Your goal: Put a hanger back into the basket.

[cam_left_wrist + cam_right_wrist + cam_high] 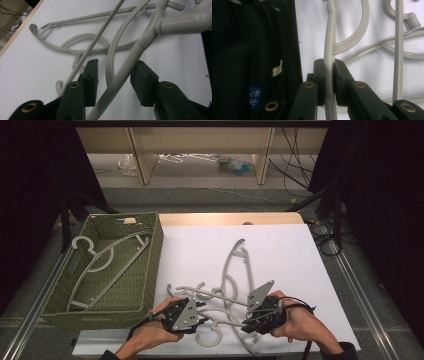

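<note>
Untangling grey hangers, near to far

My right gripper [329, 75] is clamped on a pale grey plastic hanger [330, 37]; my left gripper [113, 77] straddles its arm, pads not yet pressing. I should centre before squeezing. Beyond: green woven basket [150, 270].

Two black fingers [91, 80] stand apart around a grey hanger arm [125, 72] that runs diagonally between them without either pad pressing it, while more grey hangers [82, 40] lie tangled on the white counter [32, 72] beyond.
</note>
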### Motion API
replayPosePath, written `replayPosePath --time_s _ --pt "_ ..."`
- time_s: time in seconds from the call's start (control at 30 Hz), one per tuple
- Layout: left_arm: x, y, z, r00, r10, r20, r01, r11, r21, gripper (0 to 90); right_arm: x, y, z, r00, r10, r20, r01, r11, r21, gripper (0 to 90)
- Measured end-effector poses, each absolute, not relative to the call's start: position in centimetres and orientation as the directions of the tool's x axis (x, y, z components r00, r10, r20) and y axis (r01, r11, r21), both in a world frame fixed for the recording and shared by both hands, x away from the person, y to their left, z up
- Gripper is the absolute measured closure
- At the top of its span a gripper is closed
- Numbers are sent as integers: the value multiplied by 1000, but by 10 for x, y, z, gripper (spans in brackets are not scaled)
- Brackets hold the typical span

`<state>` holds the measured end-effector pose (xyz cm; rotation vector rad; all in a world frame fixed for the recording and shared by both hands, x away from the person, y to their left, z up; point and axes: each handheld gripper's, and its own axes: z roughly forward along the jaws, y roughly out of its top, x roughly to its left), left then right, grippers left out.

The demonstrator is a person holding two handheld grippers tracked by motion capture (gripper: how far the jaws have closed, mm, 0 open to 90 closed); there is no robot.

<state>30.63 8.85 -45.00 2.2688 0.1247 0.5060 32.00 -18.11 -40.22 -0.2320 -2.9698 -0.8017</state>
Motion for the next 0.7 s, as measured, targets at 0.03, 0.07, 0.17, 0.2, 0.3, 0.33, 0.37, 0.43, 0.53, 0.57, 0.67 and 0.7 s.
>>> replayPosePath --time_s 0.03,0.07,0.17,0.2,0.3,0.33,0.37,0.43,0.53,0.57,0.67,0.7 --pt "307 88 -449 919 225 323 -84 -690 719 630 320 -181 -402 -986 137 98 168 853 494 819" --pt "308 87 -449 924 202 326 -98 -697 710 645 318 -181 -402 -984 142 112 179 849 497 818" --pt "310 84 -448 919 185 347 -120 -707 696 660 319 -183 -402 -984 144 107 178 850 495 819" --pt "310 83 -447 920 181 349 -121 -714 690 665 320 -183 -402 -984 145 106 179 850 495 819" --pt "312 81 -441 912 154 379 -156 -726 670 682 321 -185 -401 -984 149 100 179 843 508 819" --pt "313 80 -439 914 141 381 -162 -733 661 689 321 -186 -400 -983 155 94 181 840 512 819" --pt "313 80 -437 909 131 395 -179 -735 654 697 322 -188 -399 -982 167 85 186 834 519 818" --pt "316 78 -435 910 130 394 -176 -738 651 706 322 -190 -398 -982 177 68 186 830 526 813" --pt "317 72 -434 898 112 425 -199 -759 620 718 325 -192 -398 -977 208 50 203 827 525 793" --pt "317 71 -433 900 105 423 -201 -762 616 725 327 -192 -398 -975 219 44 210 827 522 784" --pt "319 68 -430 902 107 419 -196 -763 616 747 330 -194 -398 -962 274 10 237 815 529 716" --pt "319 66 -429 902 109 419 -194 -764 616 751 332 -195 -397 -958 286 7 246 813 528 703"
